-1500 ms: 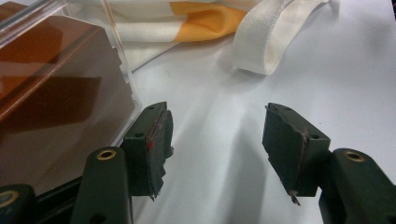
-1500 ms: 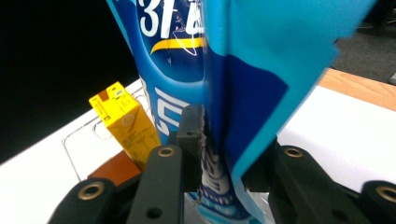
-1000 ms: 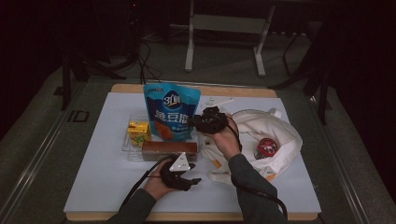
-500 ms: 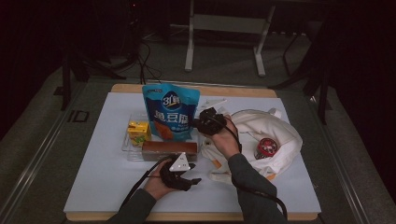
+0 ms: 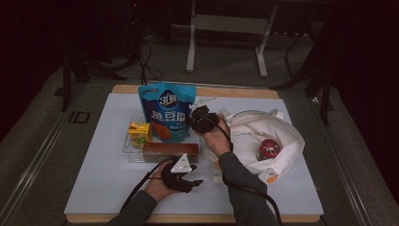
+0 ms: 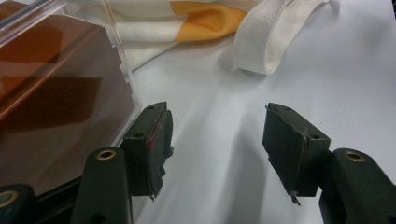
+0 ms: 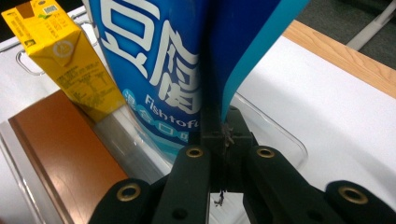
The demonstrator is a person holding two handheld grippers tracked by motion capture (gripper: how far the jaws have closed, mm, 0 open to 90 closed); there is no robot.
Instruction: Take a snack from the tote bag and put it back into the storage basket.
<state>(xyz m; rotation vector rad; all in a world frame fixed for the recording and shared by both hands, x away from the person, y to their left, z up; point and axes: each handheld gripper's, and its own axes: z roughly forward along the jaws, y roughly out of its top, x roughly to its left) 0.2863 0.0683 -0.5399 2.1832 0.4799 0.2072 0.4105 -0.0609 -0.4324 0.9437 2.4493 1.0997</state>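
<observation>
From the high view, my right gripper [image 5: 200, 118] has just been closing and now pinches the right edge of the tall blue snack pouch [image 5: 165, 111], which stands in the clear plastic tray [image 5: 128, 147] at about 10 o'clock on the white table [image 5: 291, 188]. My left gripper [image 5: 190, 178] rests at 6 o'clock.

In the left gripper view, my jaws stand apart over bare table, the brown box [image 6: 56, 93] at 9 o'clock.

In the right gripper view, the jaws clamp the pouch's edge; a yellow juice carton [image 7: 65, 56] leans at 10 o'clock.
</observation>
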